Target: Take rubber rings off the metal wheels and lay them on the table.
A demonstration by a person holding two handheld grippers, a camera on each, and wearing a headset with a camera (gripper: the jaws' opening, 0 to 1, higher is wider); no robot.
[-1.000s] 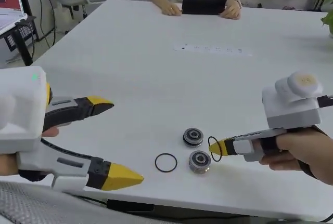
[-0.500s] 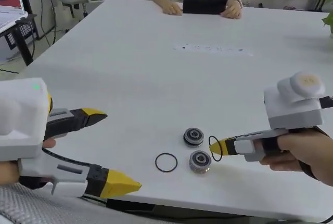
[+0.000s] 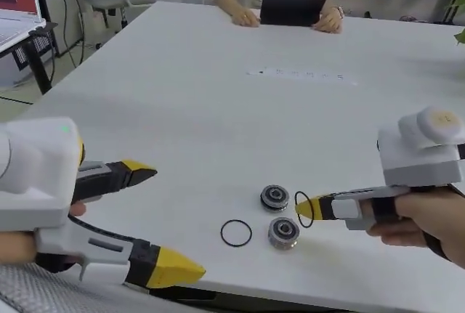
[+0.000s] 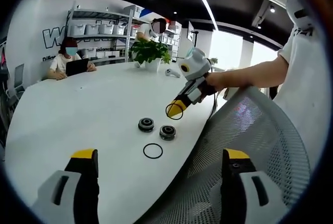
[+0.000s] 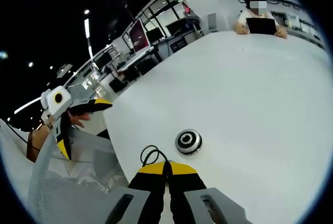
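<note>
Two metal wheels lie close together near the table's front edge. A loose black rubber ring lies flat on the table just left of them. My right gripper is shut on a second rubber ring, which it holds upright just right of the wheels and above the table. In the right gripper view that ring hangs from the shut gripper, with one wheel beyond it. My left gripper stands open and empty, well left of the wheels. Ahead of it lies the loose ring.
A person sits at the table's far end behind a black tablet. A laptop stands on a side desk at the far left. A mesh chair back is at the near table edge, close to the wheels.
The head camera has shifted a little. The left gripper has drifted slightly, still open. The right gripper keeps the ring beside the wheels, almost unmoved.
</note>
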